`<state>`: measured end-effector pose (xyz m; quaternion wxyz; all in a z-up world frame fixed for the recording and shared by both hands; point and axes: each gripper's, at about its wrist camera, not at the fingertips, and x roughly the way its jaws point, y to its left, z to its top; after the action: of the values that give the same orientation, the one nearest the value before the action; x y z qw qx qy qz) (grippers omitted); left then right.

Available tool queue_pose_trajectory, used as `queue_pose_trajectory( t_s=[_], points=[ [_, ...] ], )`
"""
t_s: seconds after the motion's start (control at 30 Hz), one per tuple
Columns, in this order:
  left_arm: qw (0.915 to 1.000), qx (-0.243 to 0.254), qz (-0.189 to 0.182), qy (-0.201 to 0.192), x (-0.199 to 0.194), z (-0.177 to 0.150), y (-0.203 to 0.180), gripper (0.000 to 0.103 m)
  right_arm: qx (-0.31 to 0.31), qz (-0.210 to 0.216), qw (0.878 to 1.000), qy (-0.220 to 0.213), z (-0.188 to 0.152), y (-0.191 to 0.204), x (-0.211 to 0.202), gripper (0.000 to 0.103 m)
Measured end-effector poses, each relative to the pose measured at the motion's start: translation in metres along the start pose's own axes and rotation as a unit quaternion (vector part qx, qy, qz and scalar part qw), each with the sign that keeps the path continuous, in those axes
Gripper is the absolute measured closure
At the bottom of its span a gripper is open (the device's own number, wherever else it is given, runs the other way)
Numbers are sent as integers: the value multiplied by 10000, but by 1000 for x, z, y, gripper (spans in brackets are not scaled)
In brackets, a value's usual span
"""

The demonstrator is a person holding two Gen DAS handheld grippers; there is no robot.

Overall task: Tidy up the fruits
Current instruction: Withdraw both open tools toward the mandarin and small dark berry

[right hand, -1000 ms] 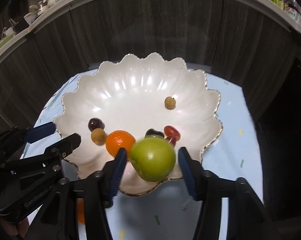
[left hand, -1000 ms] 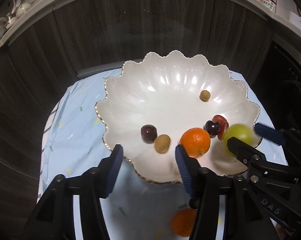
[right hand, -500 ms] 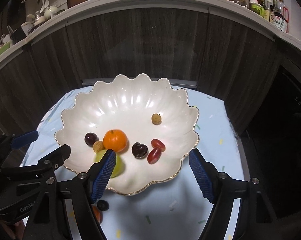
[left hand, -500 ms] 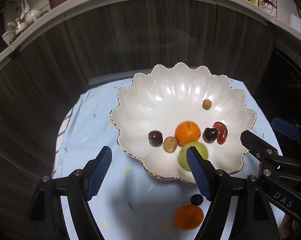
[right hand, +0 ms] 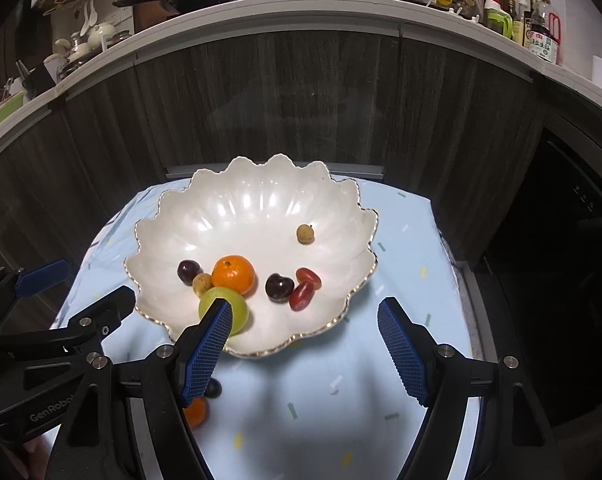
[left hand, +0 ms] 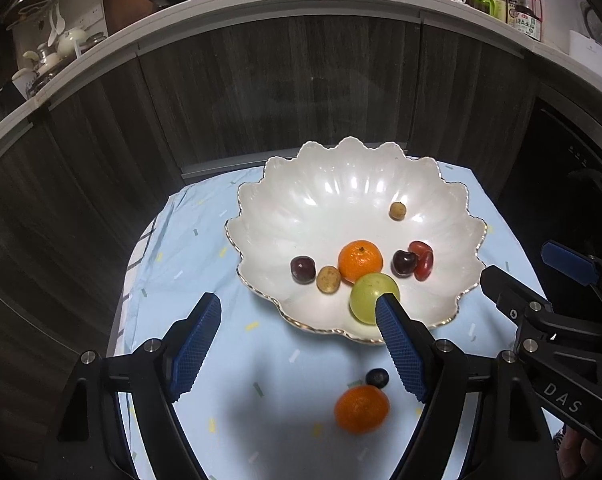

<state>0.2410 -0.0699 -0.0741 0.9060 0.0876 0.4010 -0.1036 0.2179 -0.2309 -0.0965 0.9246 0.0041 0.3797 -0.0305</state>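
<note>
Both tools hung over the near side of the blue cloth (left hand: 189, 248), and neither had anything in it. The left gripper (left hand: 297, 344) had its blue pads spread wide with only bare cloth between them; the right gripper (right hand: 305, 344) stood just as wide apart, also holding nothing.

All eyes on the scalloped white bowl (right hand: 253, 204): it sat toward the far end of the cloth, close to the dark wood cabinet front (right hand: 301, 104). Inside, the green fruit (left hand: 371, 292) lay by the near rim, touching the orange in the bowl (left hand: 360, 261). Left of that sat a dark cherry (left hand: 302, 269) and a small tan fruit (left hand: 328, 279); right of it, another dark cherry (right hand: 279, 287) against two red grapes (right hand: 304, 289). One more tan fruit (right hand: 305, 234) lay alone toward the far right wall, with plenty of bare white around it.

Outside the bowl, a second orange (left hand: 361, 408) and a small dark berry (left hand: 377, 377) rested on the cloth, just beside each other near the left gripper's right finger. The cloth to the right of the bowl lay open, and so did the near stretch between the right gripper's fingers.
</note>
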Motion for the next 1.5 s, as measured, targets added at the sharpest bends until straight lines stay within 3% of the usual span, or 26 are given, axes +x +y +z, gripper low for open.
queue_pose_trajectory(
  t_s=[0.73, 1.5],
  points=[
    [9997, 109, -153, 156, -3, -42, -19, 24, 169, -46, 9997, 186, -40, -14, -5, 27],
    [9981, 209, -332, 467, 29, -78, -40, 27, 342, -194, 9981, 479, -73, -29, 15, 27]
  ],
)
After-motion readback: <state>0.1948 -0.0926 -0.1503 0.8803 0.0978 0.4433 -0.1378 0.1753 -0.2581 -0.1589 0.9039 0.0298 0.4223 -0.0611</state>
